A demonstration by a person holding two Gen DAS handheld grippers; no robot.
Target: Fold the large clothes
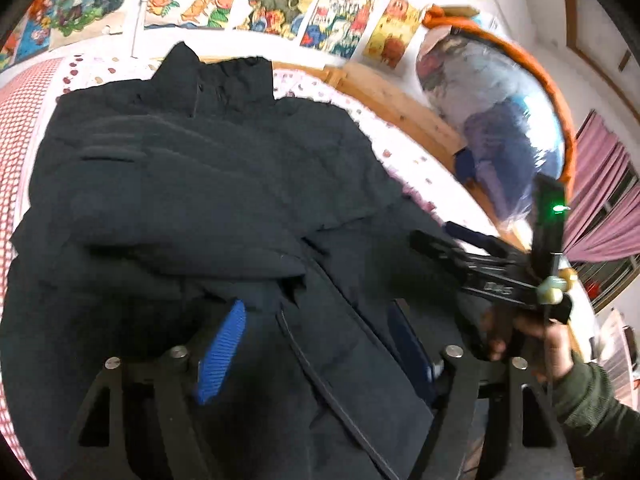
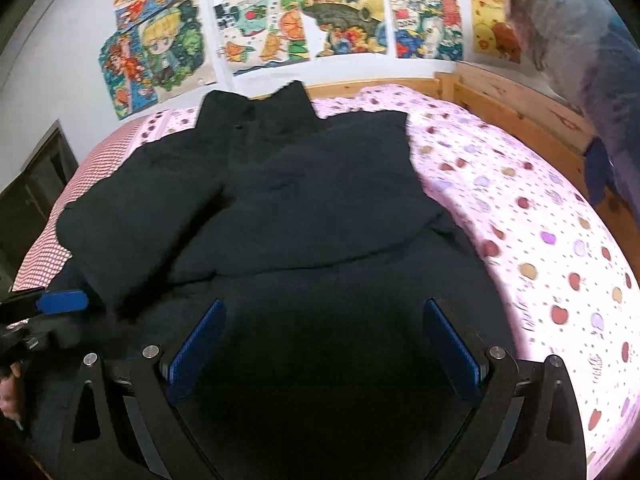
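Left gripper (image 1: 316, 344): jaws standing spread, pinching nothing, hovering low over the black padded jacket (image 1: 192, 184). Right gripper (image 2: 324, 344): jaws likewise standing apart and empty above the hem. Jacket is lying collar-away on the pink spotted bedsheet (image 2: 520, 200), one sleeve (image 2: 136, 216) already lying across the front. Judgement: next fold is wanting both grippers pinching matching hem corners, lifting evenly, keeping the sleeve tucked.

Only one bit of lettering turns up: pale printed characters on the black arm of the right gripper (image 1: 498, 289), at the right of the left wrist view, too blurred and tilted to spell out. The cartoon posters (image 2: 344, 12) across the top of the right wrist view carry small marks, none sharp enough to read.
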